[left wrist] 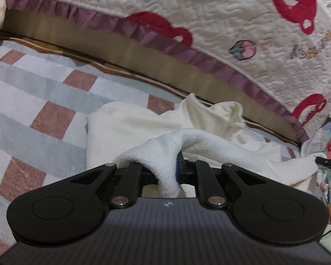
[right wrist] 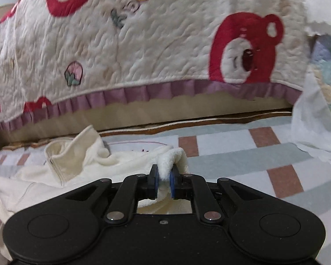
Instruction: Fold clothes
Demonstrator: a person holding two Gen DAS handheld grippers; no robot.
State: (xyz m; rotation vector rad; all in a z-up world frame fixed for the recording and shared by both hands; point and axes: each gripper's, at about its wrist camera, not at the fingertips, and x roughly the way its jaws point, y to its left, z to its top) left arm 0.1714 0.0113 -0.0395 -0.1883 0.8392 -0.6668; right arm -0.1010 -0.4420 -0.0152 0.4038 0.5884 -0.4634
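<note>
Two views showed one cream garment (left wrist: 130, 121) lying crumpled on a checked rug (left wrist: 33, 101) beside a bed. In the left wrist view, the left gripper (left wrist: 165, 172) was clenched on a fleecy fold of the garment, which draped over its fingers; a quilt (left wrist: 231, 22) with red bears hung behind. In the right wrist view, the right gripper (right wrist: 164, 180) pinched another fleecy edge of the garment (right wrist: 77, 161) between blue pads (right wrist: 172, 182), with the rug (right wrist: 242, 161) to the right.

Embroidered lettering on quilted bedcover (right wrist: 125, 44), far side of scene: blurred, multicoloured, not legible; no other text readable.
</note>
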